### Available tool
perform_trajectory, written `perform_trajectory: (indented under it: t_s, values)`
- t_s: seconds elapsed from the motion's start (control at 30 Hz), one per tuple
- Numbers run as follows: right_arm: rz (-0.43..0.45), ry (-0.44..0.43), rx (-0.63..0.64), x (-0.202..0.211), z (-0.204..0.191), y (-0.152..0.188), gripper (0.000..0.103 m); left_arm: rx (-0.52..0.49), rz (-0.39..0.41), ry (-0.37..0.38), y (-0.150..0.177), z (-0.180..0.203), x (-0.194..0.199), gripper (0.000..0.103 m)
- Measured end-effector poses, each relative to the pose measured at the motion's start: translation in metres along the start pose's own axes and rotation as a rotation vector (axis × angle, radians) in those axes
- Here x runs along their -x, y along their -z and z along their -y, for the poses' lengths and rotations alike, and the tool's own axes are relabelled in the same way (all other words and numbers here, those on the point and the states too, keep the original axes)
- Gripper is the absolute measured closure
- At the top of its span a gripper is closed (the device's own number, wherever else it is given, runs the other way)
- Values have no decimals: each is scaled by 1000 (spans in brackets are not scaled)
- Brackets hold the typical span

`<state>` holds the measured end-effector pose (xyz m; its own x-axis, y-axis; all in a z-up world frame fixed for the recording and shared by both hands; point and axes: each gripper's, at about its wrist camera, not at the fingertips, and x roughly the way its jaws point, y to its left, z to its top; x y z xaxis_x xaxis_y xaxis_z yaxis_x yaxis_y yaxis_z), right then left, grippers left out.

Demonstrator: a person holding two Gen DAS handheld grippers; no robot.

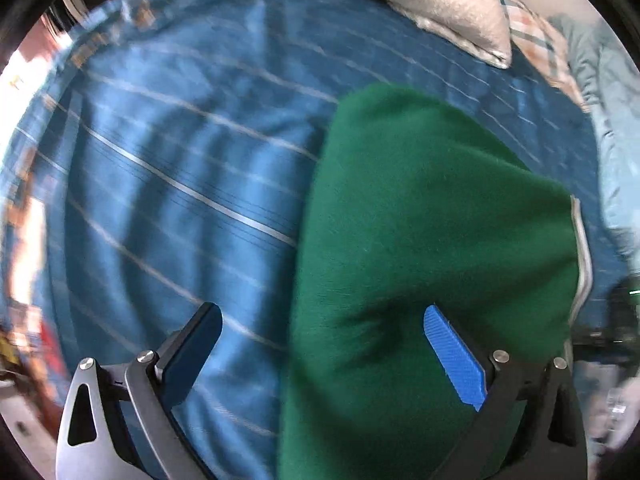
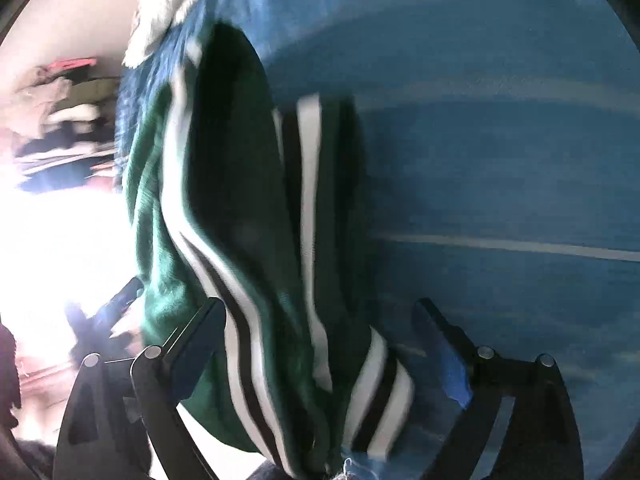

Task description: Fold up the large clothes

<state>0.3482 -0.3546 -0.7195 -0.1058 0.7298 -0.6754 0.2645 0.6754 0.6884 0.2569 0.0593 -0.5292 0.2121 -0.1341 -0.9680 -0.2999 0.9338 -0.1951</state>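
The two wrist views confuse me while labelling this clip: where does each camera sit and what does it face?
Left wrist: rides the left tool, looking along its open fingers at the green garment on the blue striped bedspread.
Right wrist: rides the right tool, open fingers either side of the garment's striped trim.
Shared: garment, bedspread, white folded cloth.

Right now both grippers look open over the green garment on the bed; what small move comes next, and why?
Probably lower the left gripper and close on the green garment's near edge. Its fingers are spread wide, holding nothing, and the fabric lies bunched on the blue bedsheet. The right gripper also straddles cloth unclamped.
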Motion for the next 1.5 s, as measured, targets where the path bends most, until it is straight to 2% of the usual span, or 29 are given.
perform_trajectory:
  t_s: [0.03,0.07,0.13,0.3,0.4,0.47,0.5,0.53,0.57,0.6,0.63,0.7,0.77,0.8,0.83,0.93,1.03,1.17,1.3,1.5]
  values:
    - [-21,-70,-9,-11,4,-5,1,17,-14,58,-1,-1,-7,0]
    - [-23,-102,7,-15,1,-9,0,35,-24,117,-3,-1,-13,0]
    - [-40,-155,54,-22,-9,-16,0,36,-37,181,-7,3,-20,0]
    - [-41,-164,96,-38,-25,-26,0,3,-83,228,-16,7,-31,0]
    - [-16,-158,106,-31,-31,-18,1,-12,-81,243,-20,6,-29,0]
    - [18,-255,83,-21,-38,-11,27,-34,-55,242,-22,7,-24,0]
    - [25,-293,77,-15,-38,-4,43,-44,-52,248,-24,6,-21,0]
    - [34,-327,83,-12,-47,0,44,-51,-55,267,-27,5,-19,0]
    - [35,-327,96,-13,-54,3,45,-52,-62,282,-29,2,-21,0]
    - [32,-281,112,-18,-62,5,45,-56,-70,290,-31,0,-24,0]
    - [33,-246,105,-21,-61,6,41,-64,-77,296,-32,-3,-28,0]
    - [40,-167,46,-36,-53,1,27,-82,-90,321,-39,-8,-34,0]
    - [65,-152,-18,-47,-47,-4,27,-109,-84,339,-45,-8,-31,0]
    - [83,-159,-19,-45,-53,-3,31,-121,-78,347,-47,-7,-27,1]
    - [97,-163,-1,-43,-63,0,42,-135,-69,352,-49,-6,-24,1]
    - [141,-171,-3,-35,-91,12,53,-176,-56,391,-56,-2,-11,1]
    - [182,-169,-6,-26,-119,20,56,-229,-50,443,-67,5,10,1]
    - [241,-182,-9,-16,-148,16,57,-307,-7,458,-89,18,37,1]
    - [292,-220,31,0,-184,-7,57,-344,46,458,-126,30,66,1]
    - [336,-263,111,34,-244,-84,57,-370,158,445,-206,59,110,1]
